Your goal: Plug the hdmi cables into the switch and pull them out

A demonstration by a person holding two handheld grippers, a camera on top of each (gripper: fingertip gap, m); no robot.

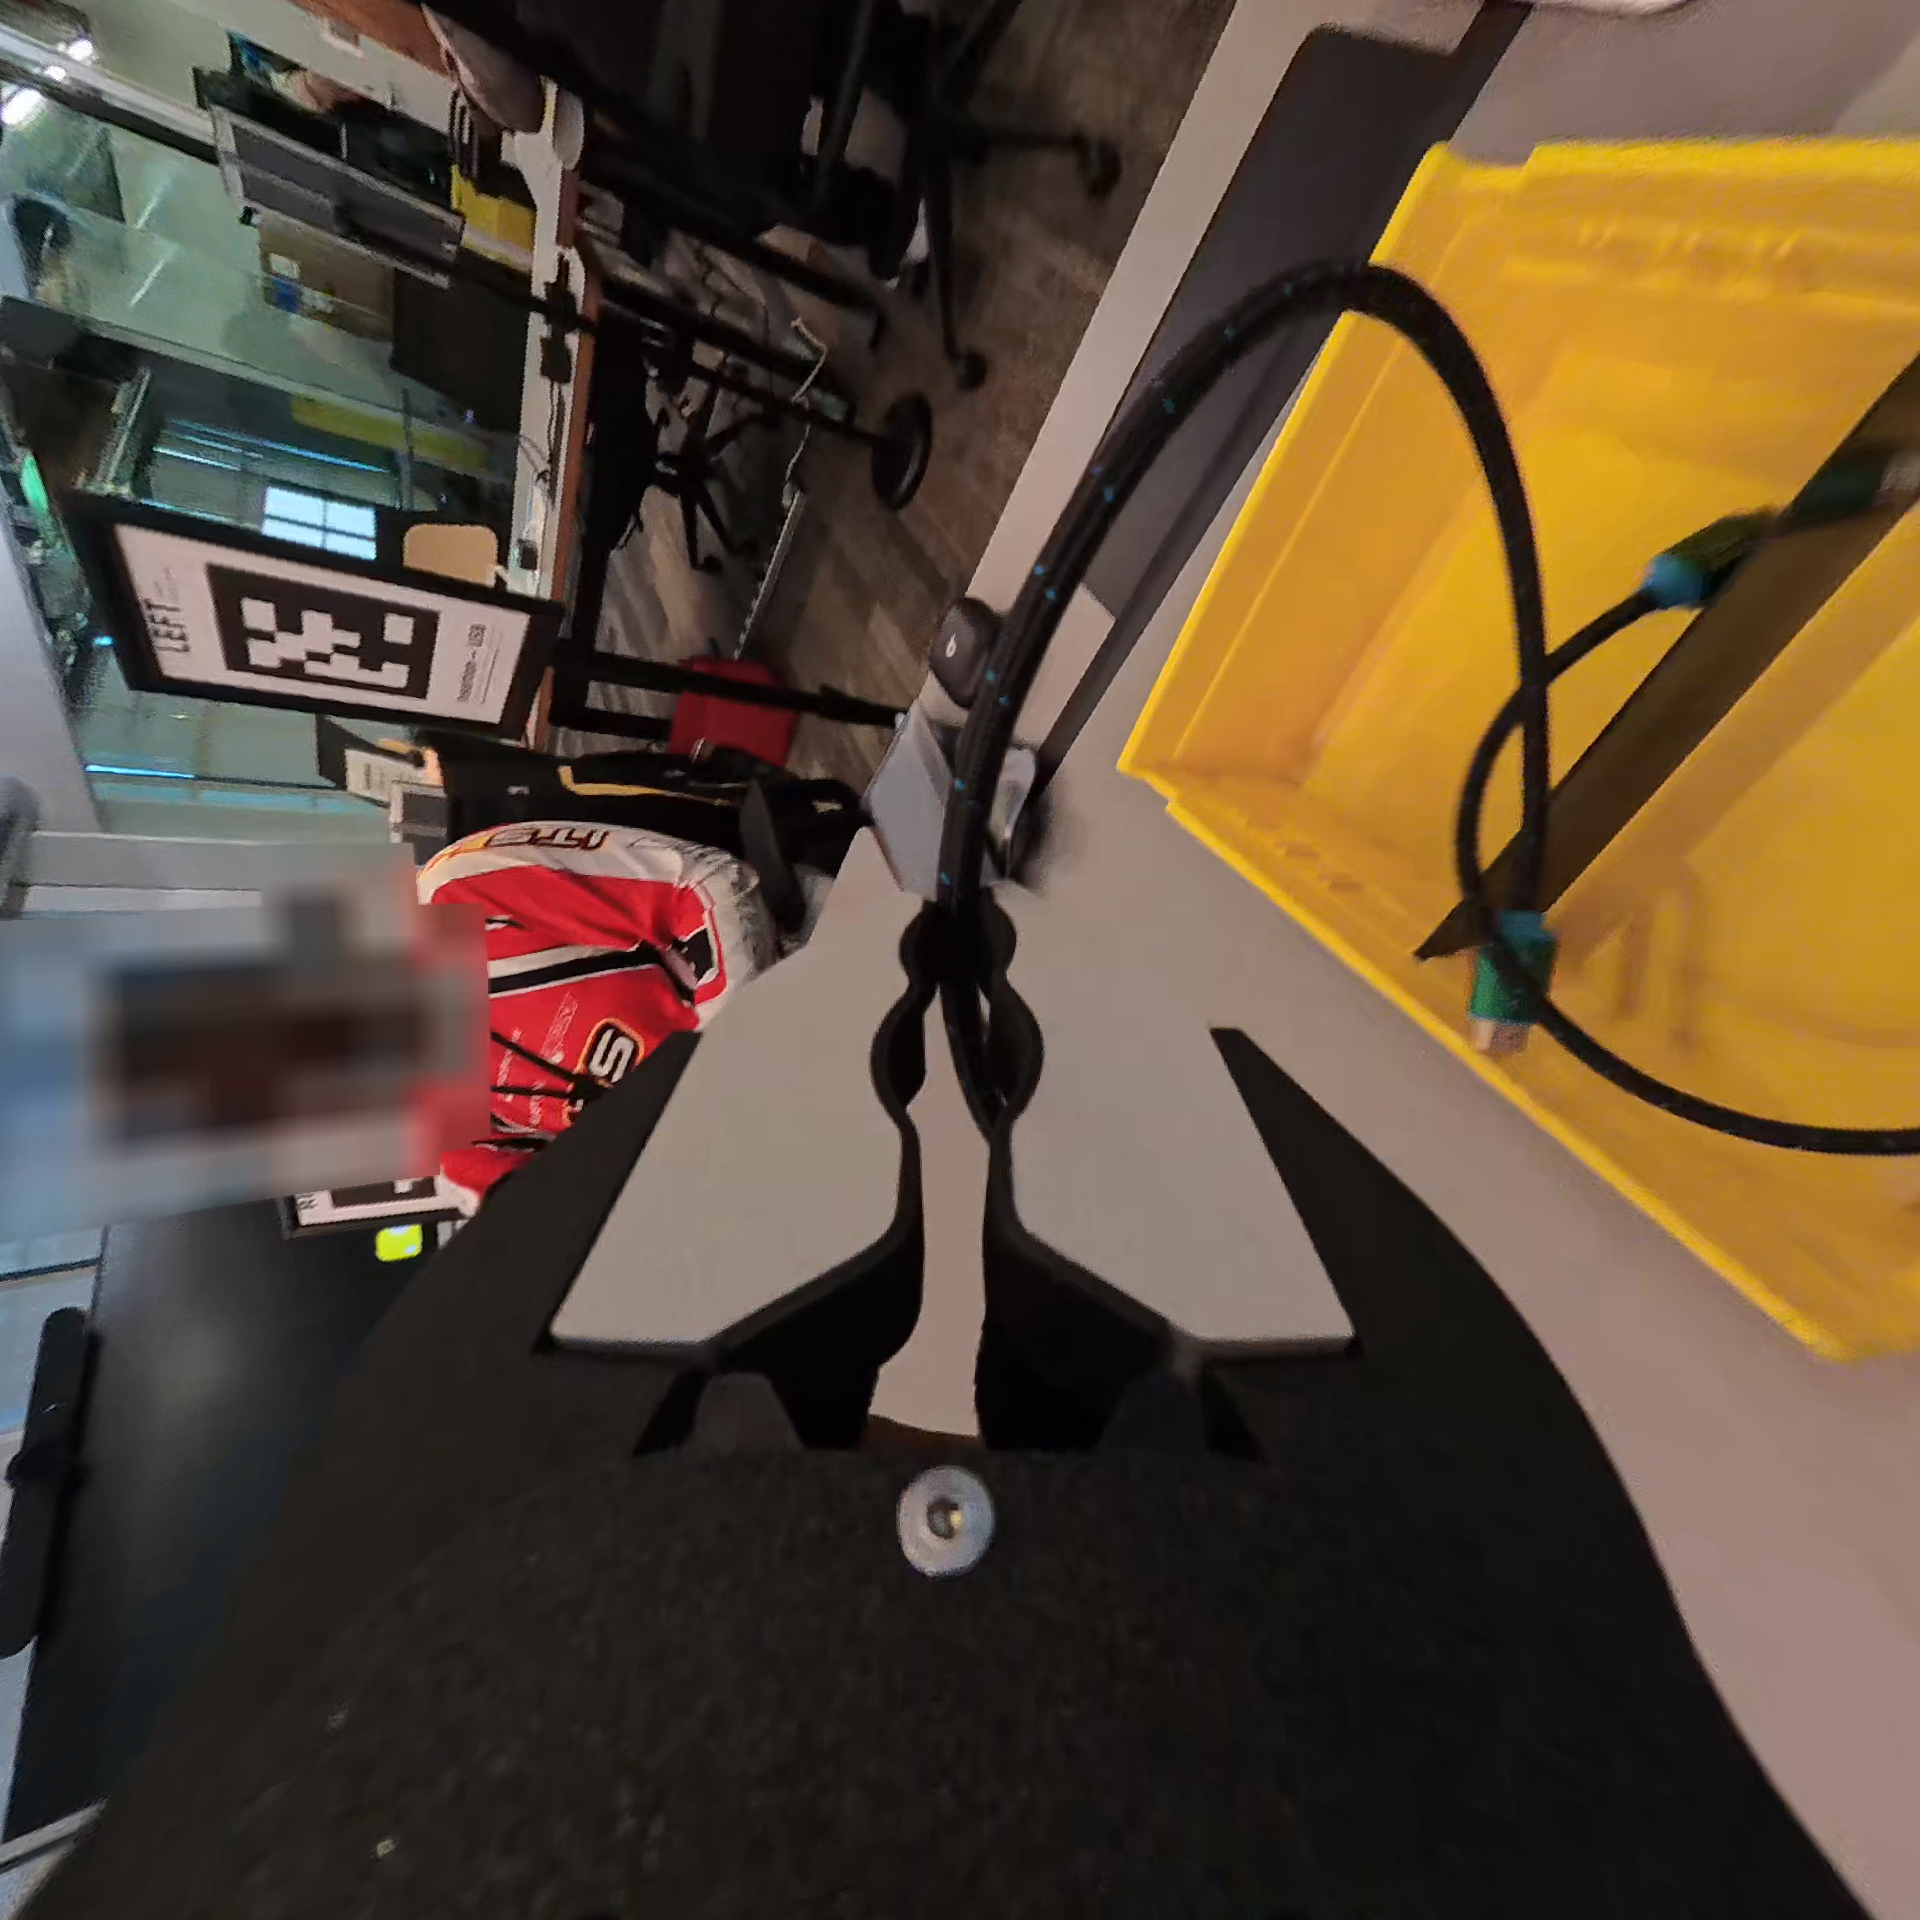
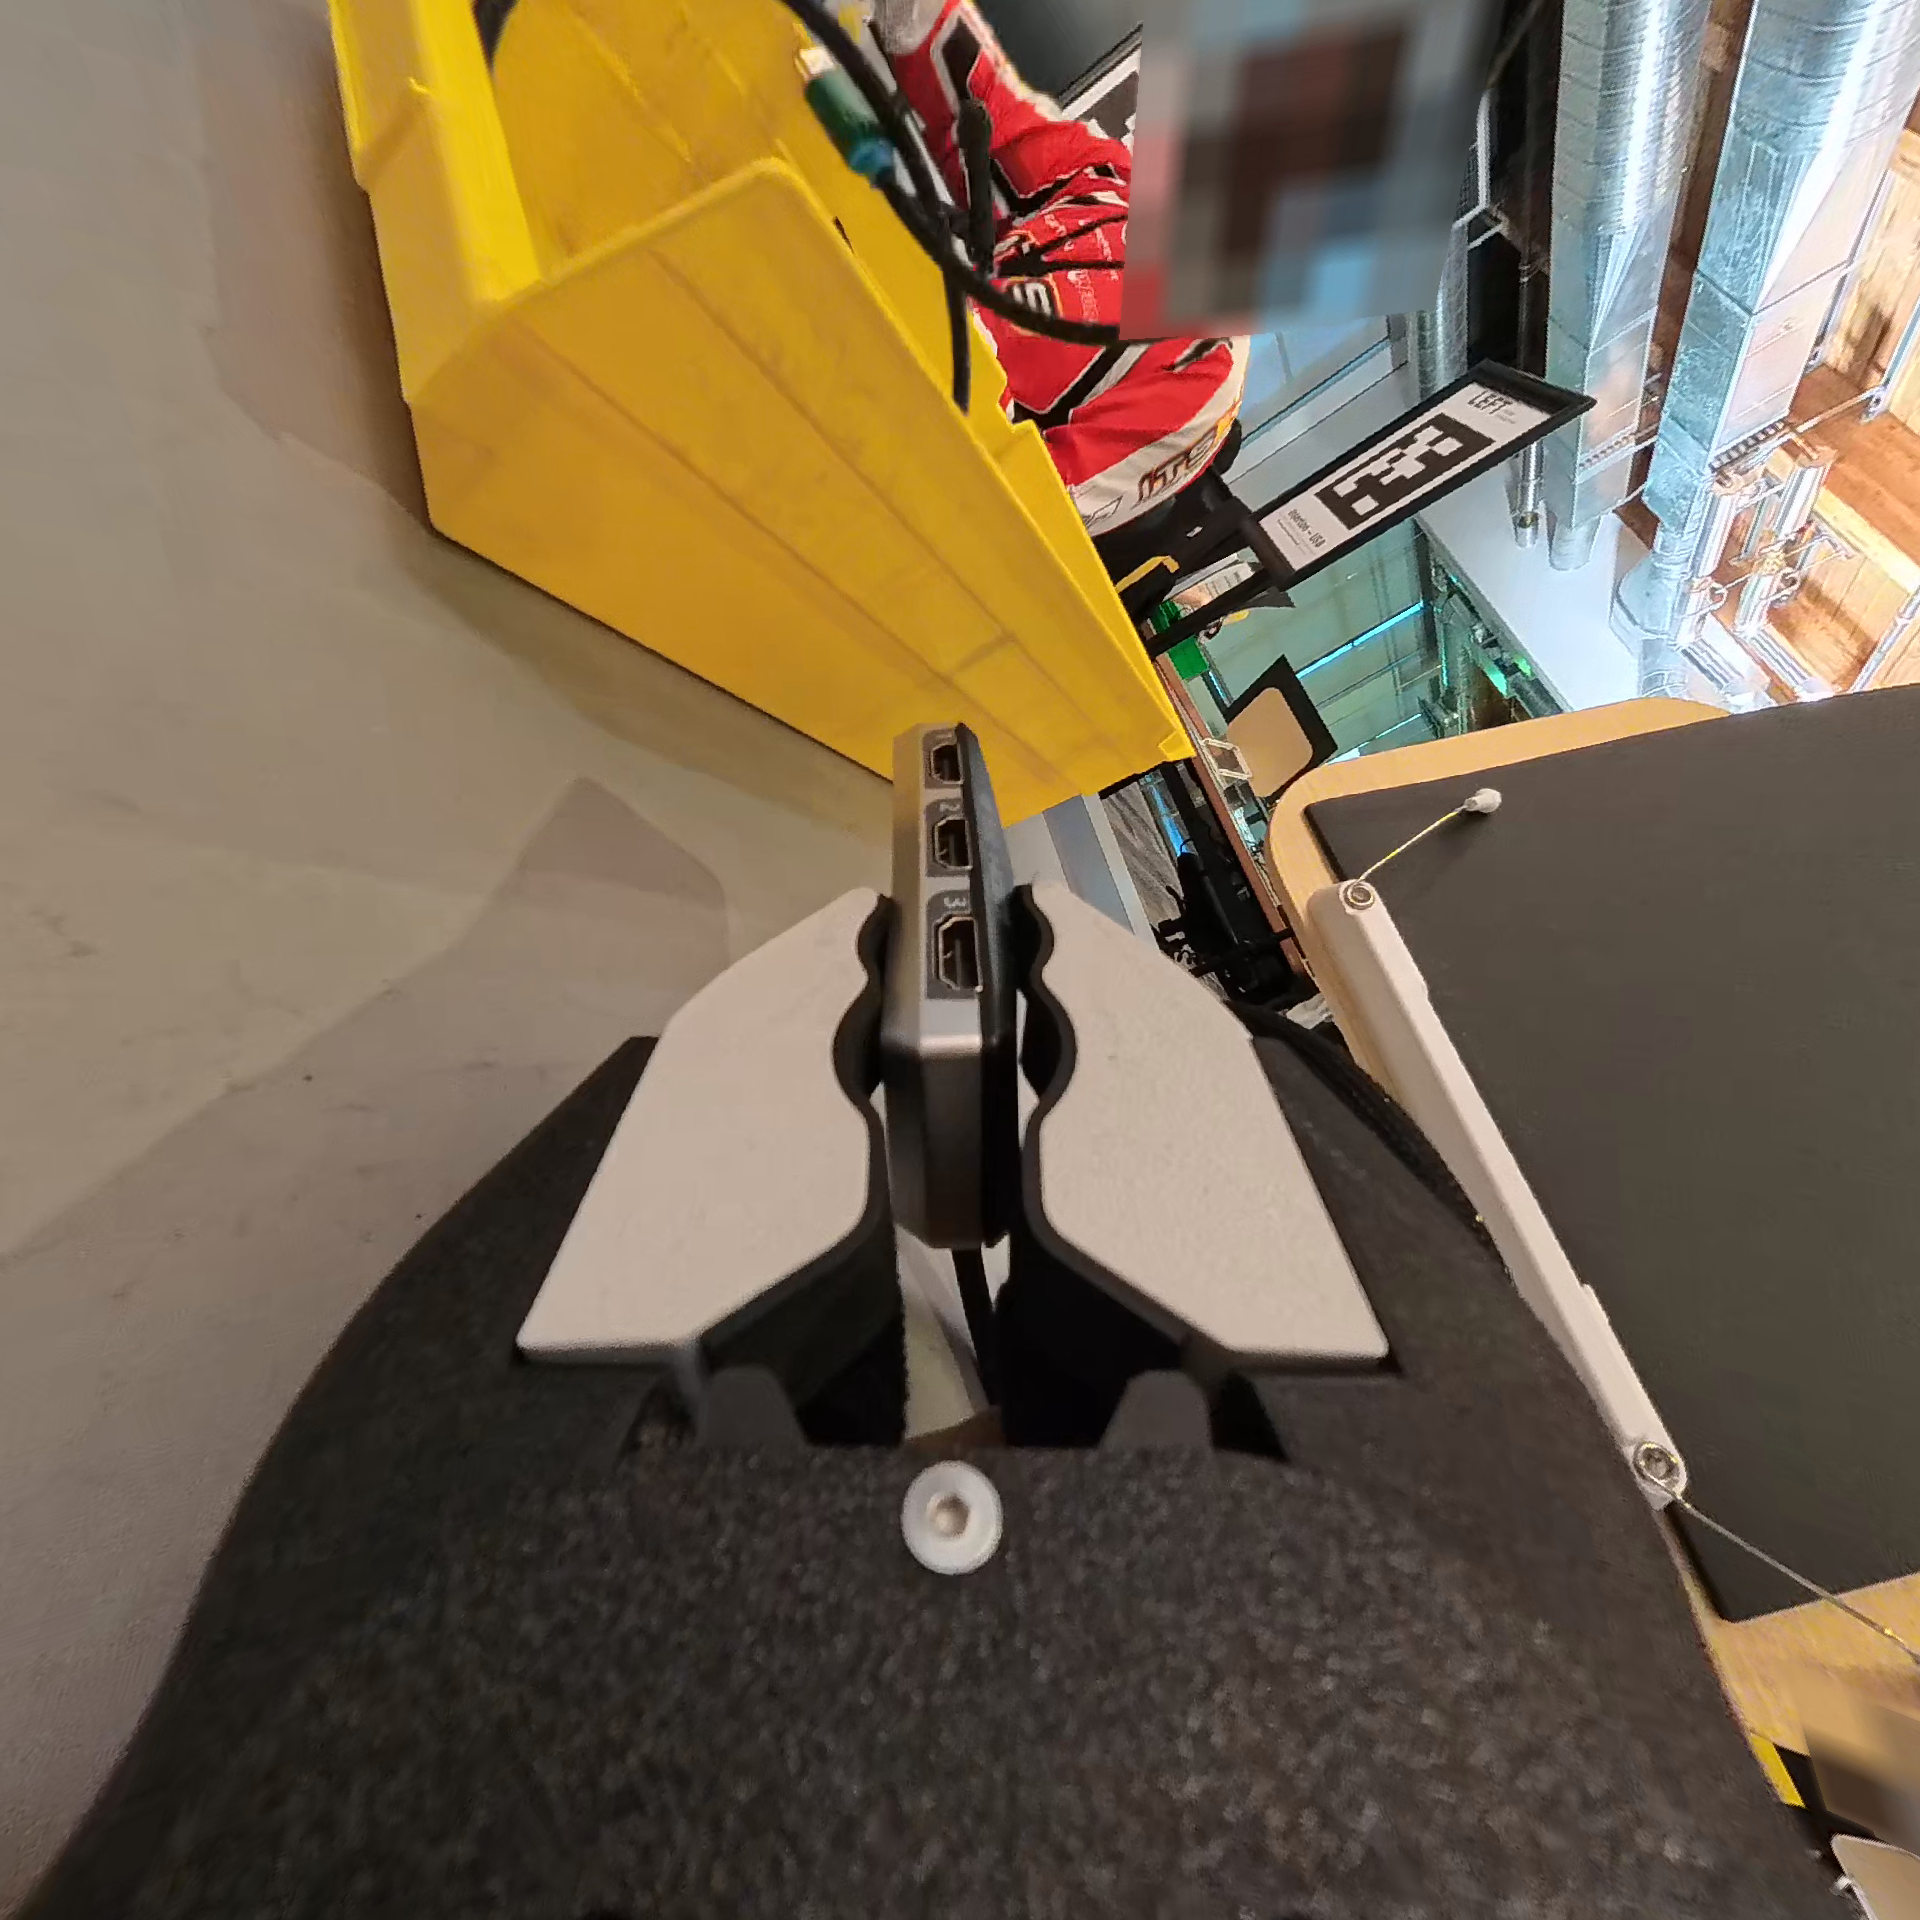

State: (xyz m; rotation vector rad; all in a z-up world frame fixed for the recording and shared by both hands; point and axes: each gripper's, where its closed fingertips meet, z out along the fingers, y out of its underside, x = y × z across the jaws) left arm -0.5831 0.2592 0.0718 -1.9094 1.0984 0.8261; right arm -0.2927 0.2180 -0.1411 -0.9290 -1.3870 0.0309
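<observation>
- Pale grey tabletop [image 2: 208, 831] carries the work, with a yellow bin [image 2: 748, 499] standing on it and a cluttered workshop behind; a person in a red and white jacket [image 1: 603, 956] is beyond the table edge.
- Your right gripper [image 2: 945, 997] is clamped on the hdmi switch [image 2: 940, 1039], holding it on edge with its row of three ports facing the camera. All three ports look empty, so by my reading no plugging-in has been done yet.
- Your left gripper [image 1: 956, 1039] has its fingers drawn together on a black braided cable [image 1: 1039, 582] with blue flecks. The cable arcs up from the fingertips and over into the bin.
- In the left wrist view the switch [image 1: 935, 800] sits just past the fingertips, with the cable running across it. Whether they touch I cannot tell; that patch is blurred.
- Two green-shelled plugs [image 1: 1507, 977] lie in the bin, one low by the dark divider [image 1: 1683, 727] and one higher against it. You are holding cord, not connector.
- To do this step well, get a grip close behind a plug shell, so that the plug cannot swing when you push.
- Keep the switch steady and square the plug's wide face to the port slot before pressing; a skewed entry will likely jam.
- Watch the loop hooked round the divider: it may snag as you draw the cable out.
- Push straight along the port axis, not down onto the switch.
</observation>
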